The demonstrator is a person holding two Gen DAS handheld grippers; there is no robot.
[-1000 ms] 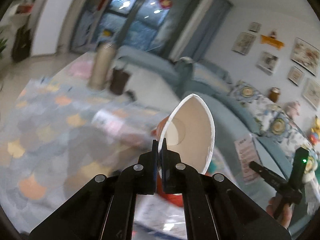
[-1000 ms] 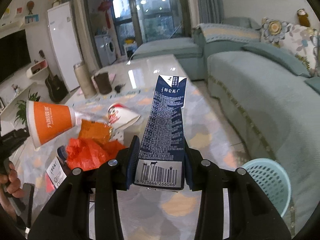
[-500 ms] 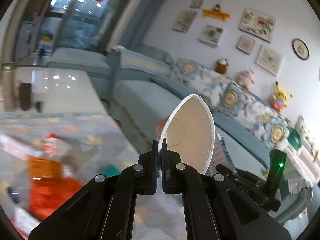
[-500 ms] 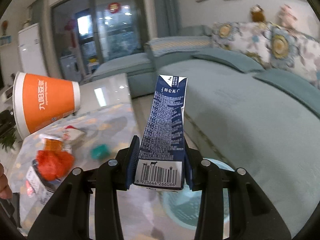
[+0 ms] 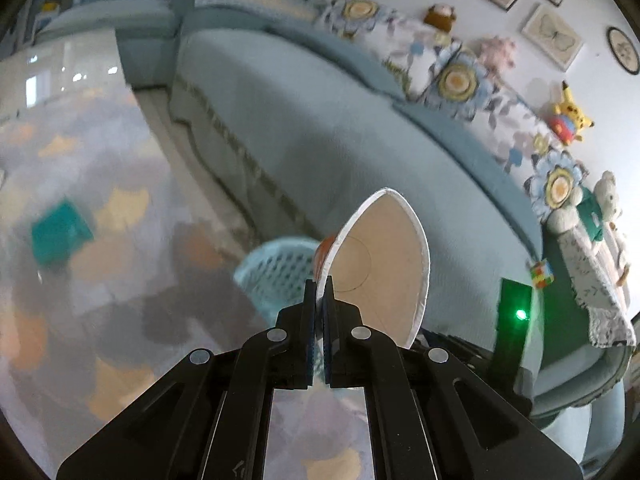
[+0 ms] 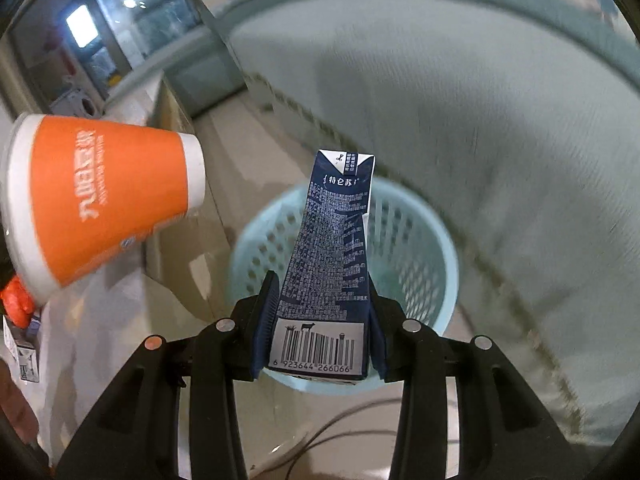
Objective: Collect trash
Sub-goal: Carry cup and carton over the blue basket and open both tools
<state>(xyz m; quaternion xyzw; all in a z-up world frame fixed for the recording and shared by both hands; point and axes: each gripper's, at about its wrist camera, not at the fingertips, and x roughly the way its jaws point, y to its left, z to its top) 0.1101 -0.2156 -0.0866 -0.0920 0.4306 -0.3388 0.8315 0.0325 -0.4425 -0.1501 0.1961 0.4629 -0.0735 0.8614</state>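
My left gripper [image 5: 319, 292] is shut on the rim of an orange paper cup [image 5: 380, 264], whose open mouth faces the camera. The same cup [image 6: 104, 196] shows at the left of the right wrist view, lying sideways in the air. My right gripper [image 6: 320, 308] is shut on a dark blue milk carton [image 6: 332, 256] and holds it above a light blue mesh waste basket [image 6: 424, 248] on the floor. The basket [image 5: 276, 268] also shows behind the cup in the left wrist view.
A teal sofa [image 5: 320, 120] with flowered cushions runs behind the basket. A table with a patterned cloth [image 5: 80, 240] lies left, with a teal object [image 5: 60, 232] on it. Red and orange trash [image 6: 16, 300] sits at the table's edge. A cable [image 6: 340, 432] lies on the floor.
Both grippers have swung right and tilted down, away from the table toward the sofa. The basket has come under the carton and nearer the cup. Both grips are unchanged.
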